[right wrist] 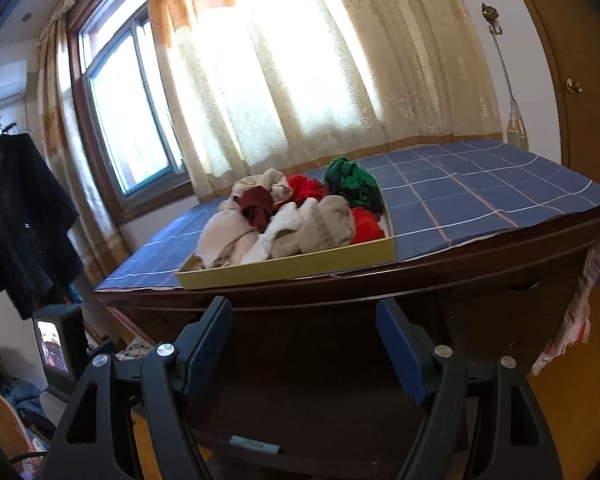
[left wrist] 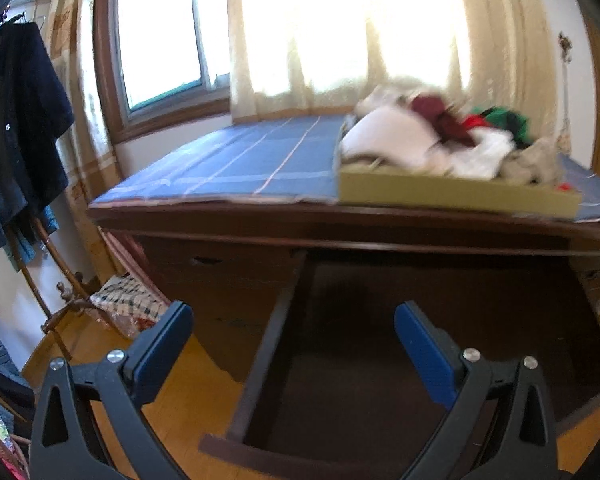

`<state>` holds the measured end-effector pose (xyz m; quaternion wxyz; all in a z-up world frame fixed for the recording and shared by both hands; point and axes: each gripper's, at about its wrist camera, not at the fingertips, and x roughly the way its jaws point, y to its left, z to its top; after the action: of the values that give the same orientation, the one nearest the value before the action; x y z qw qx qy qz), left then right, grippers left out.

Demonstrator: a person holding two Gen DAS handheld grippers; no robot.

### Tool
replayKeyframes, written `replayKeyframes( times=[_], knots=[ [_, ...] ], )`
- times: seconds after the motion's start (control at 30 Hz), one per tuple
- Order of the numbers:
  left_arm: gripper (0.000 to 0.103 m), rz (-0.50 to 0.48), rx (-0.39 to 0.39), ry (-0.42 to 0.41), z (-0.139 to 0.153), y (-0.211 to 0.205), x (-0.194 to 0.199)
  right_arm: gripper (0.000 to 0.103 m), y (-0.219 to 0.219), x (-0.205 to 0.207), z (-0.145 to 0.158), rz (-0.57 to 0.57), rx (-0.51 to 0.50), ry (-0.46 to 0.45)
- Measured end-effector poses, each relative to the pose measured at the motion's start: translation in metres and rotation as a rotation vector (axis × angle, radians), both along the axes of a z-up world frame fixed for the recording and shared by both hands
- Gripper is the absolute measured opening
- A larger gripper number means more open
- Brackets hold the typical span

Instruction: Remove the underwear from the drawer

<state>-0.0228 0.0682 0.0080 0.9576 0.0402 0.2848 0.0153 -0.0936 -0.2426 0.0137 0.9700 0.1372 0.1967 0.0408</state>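
A dark wooden drawer [left wrist: 260, 344] stands pulled out under the desk, and its inside is dark with nothing visible in it. On the desk a yellow tray [right wrist: 292, 268] [left wrist: 456, 196] holds a pile of underwear [right wrist: 300, 216] [left wrist: 432, 136] in white, beige, red, maroon and green. My left gripper [left wrist: 294, 332] hangs open above the open drawer, nothing between its blue pads. My right gripper [right wrist: 304, 328] is open too, in front of the desk edge just below the tray, holding nothing.
A blue checked cloth [right wrist: 480, 184] covers the desk top [left wrist: 236, 164]. Curtains [right wrist: 292, 72] and a window [left wrist: 160, 40] are behind it. Dark clothes [left wrist: 16, 120] hang on a rack at the left. A wooden door [right wrist: 580, 92] is at the right. A small screen [right wrist: 52, 344] glows low left.
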Motion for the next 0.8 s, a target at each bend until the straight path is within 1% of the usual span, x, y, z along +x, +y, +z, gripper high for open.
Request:
replayKeyframes(
  times=[0.1, 0.23, 0.37, 0.47, 0.6, 0.7, 0.8],
  knots=[
    [0.103, -0.030, 0.017, -0.036, 0.019, -0.015, -0.021, 0.077, 0.003, -0.013, 0.003, 0.015, 0.003, -0.002],
    [0.103, -0.072, -0.008, -0.060, 0.037, -0.029, -0.042, 0.077, 0.006, -0.030, 0.008, -0.009, -0.001, -0.016],
    [0.103, -0.068, 0.014, -0.106, 0.051, -0.037, -0.058, 0.077, 0.015, -0.036, 0.007, -0.019, -0.036, -0.014],
    [0.103, -0.062, 0.032, -0.131, 0.056, -0.039, -0.064, 0.077, 0.020, -0.040, 0.005, -0.015, -0.048, -0.026],
    [0.103, -0.062, 0.001, -0.137, 0.060, -0.036, -0.072, 0.078, 0.019, -0.046, 0.008, -0.034, -0.042, -0.054],
    [0.103, -0.055, 0.010, -0.165, 0.064, -0.036, -0.079, 0.078, 0.020, -0.052, 0.011, -0.048, -0.045, -0.085],
    [0.103, -0.064, 0.011, -0.176, 0.065, -0.036, -0.082, 0.078, 0.022, -0.054, 0.015, -0.046, -0.056, -0.098]
  ],
)
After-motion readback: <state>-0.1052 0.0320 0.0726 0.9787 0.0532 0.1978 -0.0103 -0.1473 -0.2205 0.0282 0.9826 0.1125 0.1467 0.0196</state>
